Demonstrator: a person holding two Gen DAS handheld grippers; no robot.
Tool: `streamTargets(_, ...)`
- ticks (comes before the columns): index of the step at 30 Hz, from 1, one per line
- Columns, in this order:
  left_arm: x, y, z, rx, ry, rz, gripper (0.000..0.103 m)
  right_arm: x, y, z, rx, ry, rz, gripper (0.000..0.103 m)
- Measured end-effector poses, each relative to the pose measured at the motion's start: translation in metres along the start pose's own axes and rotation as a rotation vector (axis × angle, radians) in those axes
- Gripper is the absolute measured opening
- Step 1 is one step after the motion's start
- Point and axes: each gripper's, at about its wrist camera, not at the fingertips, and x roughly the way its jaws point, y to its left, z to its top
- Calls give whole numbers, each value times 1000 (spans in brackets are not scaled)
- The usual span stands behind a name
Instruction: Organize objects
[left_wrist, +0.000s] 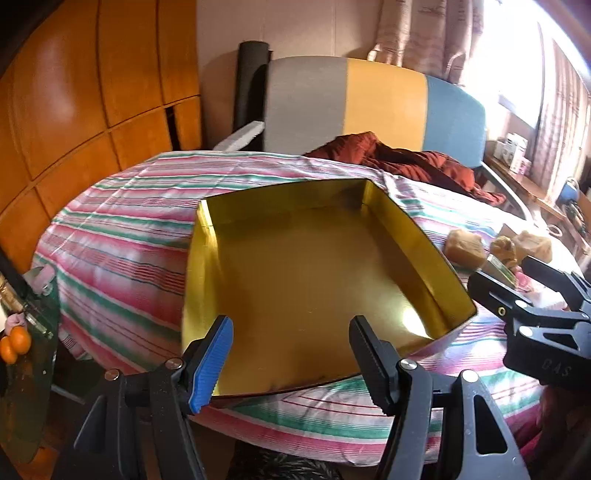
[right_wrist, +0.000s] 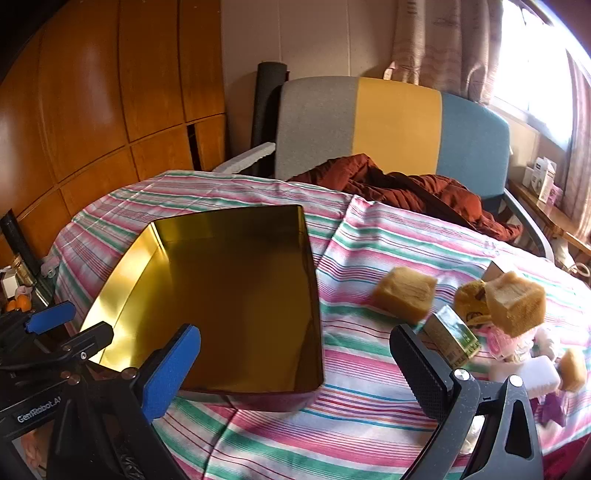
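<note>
Both tongs are spread and carrying nothing. Left gripper (left_wrist: 291, 354), one blue-padded finger and one black ribbed finger, hangs tilted down over the near edge of the shallow rectangular gold-lined metal tin (left_wrist: 303, 273), jaws parted, nothing pinched between them. The tin's shiny floor fills the gap between those fingers, and whether either pad touches the rim I cannot tell.

Over to the right gripper (right_wrist: 295, 362): jaws wide apart, also angled down, hovering above the pink, green and white striped tablecloth (right_wrist: 258, 432) just beside the tin's right wall. Nothing gripped there either.

That tin sits open and bare inside, on the cloth, left of centre from the right wrist view. To its right, apart from it, lies the clutter: a tan, spongy cube-shaped block (right_wrist: 404, 297) on its own, then a second tan block (right_wrist: 515, 302) resting up against a yellow printed wrapper (right_wrist: 471, 301), and a small green-and-gold printed carton (right_wrist: 452, 334) lying just past the right gripper's black finger. Further right, a white rectangular block (right_wrist: 524, 373) and a smaller tan piece (right_wrist: 572, 369) at the edge, partly hidden, with something pink among them too blurred to name.

Behind the table stands a chair with a grey, yellow and blue panelled back (right_wrist: 395, 125), a rust-red quilted garment (right_wrist: 406, 188) heaped on its seat.
</note>
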Motion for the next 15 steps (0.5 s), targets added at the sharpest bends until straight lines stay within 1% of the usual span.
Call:
streamTargets(2, 1, -4, 1, 6, 7, -65, 73, 0, -6, -2, 8, 5, -12, 103)
streamTargets(3, 1, -8, 2, 18, 4, -87, 78, -1, -9, -3, 12, 7, -16, 103)
streamTargets(8, 2, -30, 7, 87, 4, -151, 80, -6, -36, -6, 53, 11, -52, 103)
streamTargets(11, 3, -42, 9, 123, 5, -181, 81, -14, -64, -7, 99, 10, -84, 103)
streamTargets(15, 9, -58, 15, 156, 31, -222, 81, -32, -110, -8, 159, 2, -164, 103)
